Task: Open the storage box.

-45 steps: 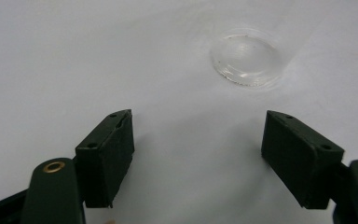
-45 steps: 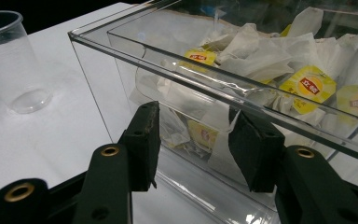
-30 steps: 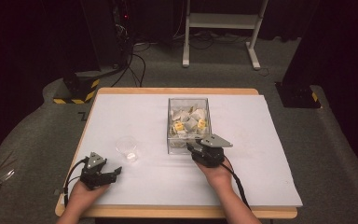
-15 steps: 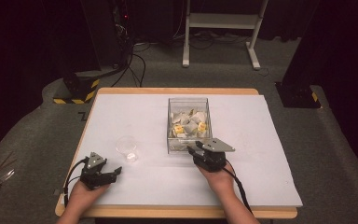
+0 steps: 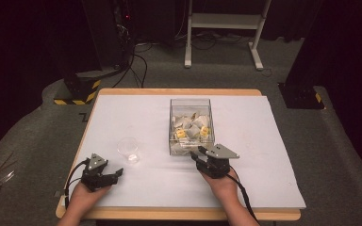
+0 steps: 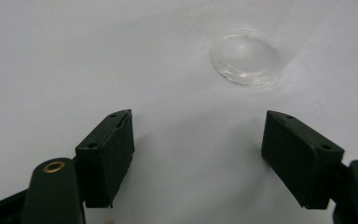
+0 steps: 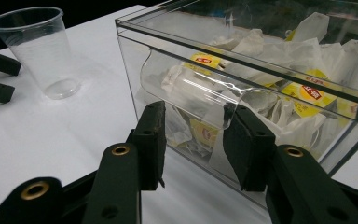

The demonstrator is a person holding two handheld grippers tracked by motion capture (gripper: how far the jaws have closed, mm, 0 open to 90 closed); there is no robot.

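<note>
Here, the right gripper [image 5: 199, 154] sits part open, holding nothing, at a clear box [image 5: 190, 104] of tea bags [image 7: 307, 93]; the left gripper [image 5: 118, 173], wide open and holding nothing, faces a plastic cup [image 5: 128, 149].

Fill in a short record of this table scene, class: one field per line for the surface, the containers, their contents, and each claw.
Surface: white sheet covering a wooden table
Box: clear rectangular plastic box, open top
Contents: white paper tea bags with yellow tags
Cup: clear plastic cup, upright, left of the box, looks empty
Left claw: open, cup ahead of it
Right claw: open at the box's near wall
</note>
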